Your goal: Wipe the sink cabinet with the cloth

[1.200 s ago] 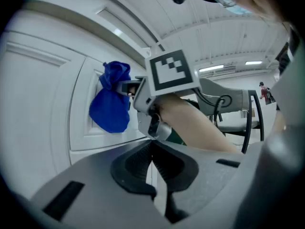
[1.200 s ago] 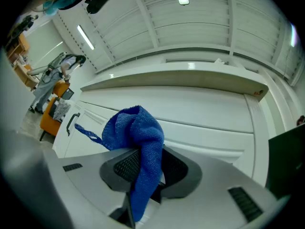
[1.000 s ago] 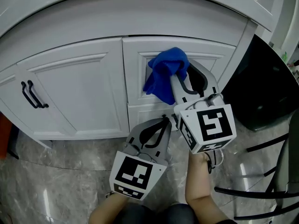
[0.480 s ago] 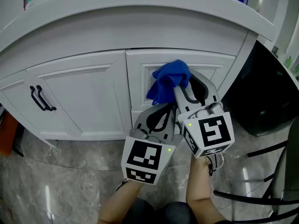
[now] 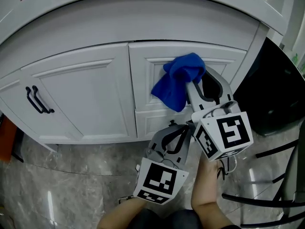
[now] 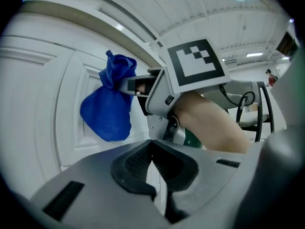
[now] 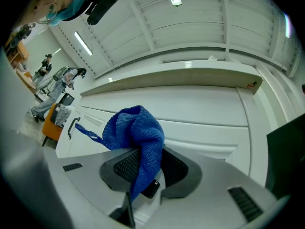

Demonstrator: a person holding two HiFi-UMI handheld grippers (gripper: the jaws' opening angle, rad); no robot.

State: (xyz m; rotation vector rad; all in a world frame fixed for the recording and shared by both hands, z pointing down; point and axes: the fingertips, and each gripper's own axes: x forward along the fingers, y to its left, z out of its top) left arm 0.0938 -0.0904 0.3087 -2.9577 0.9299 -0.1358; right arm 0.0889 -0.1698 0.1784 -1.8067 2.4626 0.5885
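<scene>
Against the sink cabinet (image 5: 141, 95), the right gripper (image 5: 196, 79) is wiping its pinched cloth (image 5: 175, 84) rightward — the closed, empty left gripper (image 5: 183, 127) is retreating.

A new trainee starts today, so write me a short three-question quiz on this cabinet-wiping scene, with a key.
1. True or false: the left gripper holds the blue cloth.
2. The right gripper has its jaws: A open and empty; B shut on the cloth; C out of view.
3. Fill in: the black handles sit on the ___ cabinet door.
Key: 1 false, its jaws are together and empty; 2 B; 3 left.
</scene>
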